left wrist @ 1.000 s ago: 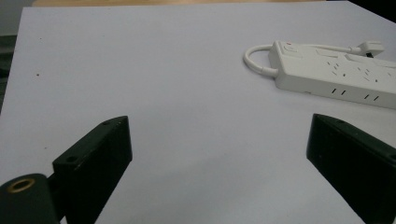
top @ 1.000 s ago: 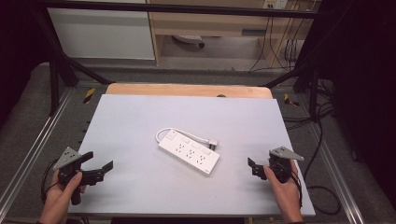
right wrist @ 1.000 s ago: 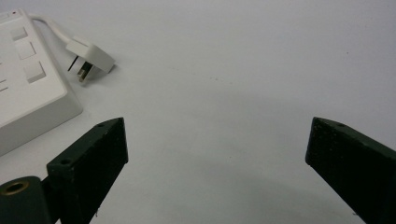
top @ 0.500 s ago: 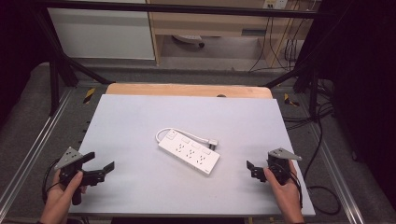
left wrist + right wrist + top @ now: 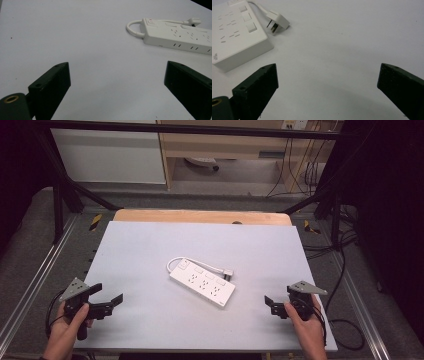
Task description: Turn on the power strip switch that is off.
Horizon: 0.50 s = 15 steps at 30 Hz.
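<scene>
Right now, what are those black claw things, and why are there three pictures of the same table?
Those claws are grippers, tools a person squeezes by hand. The high view looks down from above: the left gripper and right gripper sit near the table's front corners. The other two pictures come from little cameras riding on each gripper, looking out between its two black jaws. Both grippers are open and hold nothing. In the middle lies a white power strip, its short cable curling round to the plug beside it.
</scene>
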{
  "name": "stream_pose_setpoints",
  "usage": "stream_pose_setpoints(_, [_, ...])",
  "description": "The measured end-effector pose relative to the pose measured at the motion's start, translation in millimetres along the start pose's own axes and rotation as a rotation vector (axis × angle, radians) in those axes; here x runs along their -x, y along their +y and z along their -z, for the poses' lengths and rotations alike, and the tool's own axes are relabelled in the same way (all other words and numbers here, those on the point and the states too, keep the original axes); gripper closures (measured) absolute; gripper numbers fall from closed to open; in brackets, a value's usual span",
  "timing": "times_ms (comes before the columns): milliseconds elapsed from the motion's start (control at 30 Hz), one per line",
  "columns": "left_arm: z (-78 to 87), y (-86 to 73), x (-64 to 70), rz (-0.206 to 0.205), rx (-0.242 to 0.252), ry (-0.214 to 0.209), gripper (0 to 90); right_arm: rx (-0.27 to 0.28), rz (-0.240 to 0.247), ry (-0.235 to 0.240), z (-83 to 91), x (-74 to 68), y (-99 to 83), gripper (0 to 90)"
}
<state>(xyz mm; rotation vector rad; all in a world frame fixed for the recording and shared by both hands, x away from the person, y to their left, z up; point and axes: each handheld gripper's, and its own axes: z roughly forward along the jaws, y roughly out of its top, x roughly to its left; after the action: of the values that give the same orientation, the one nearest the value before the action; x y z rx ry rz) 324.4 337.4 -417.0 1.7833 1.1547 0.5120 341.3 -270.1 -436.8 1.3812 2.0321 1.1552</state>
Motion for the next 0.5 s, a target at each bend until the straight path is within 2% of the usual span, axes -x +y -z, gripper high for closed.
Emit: stream_pose_setpoints(500, [-0.5,0.0,1.1,-0.005,0.003,-0.004,6.9,0.073,0.013,0.037,6.4,-6.3,6.8,3.3])
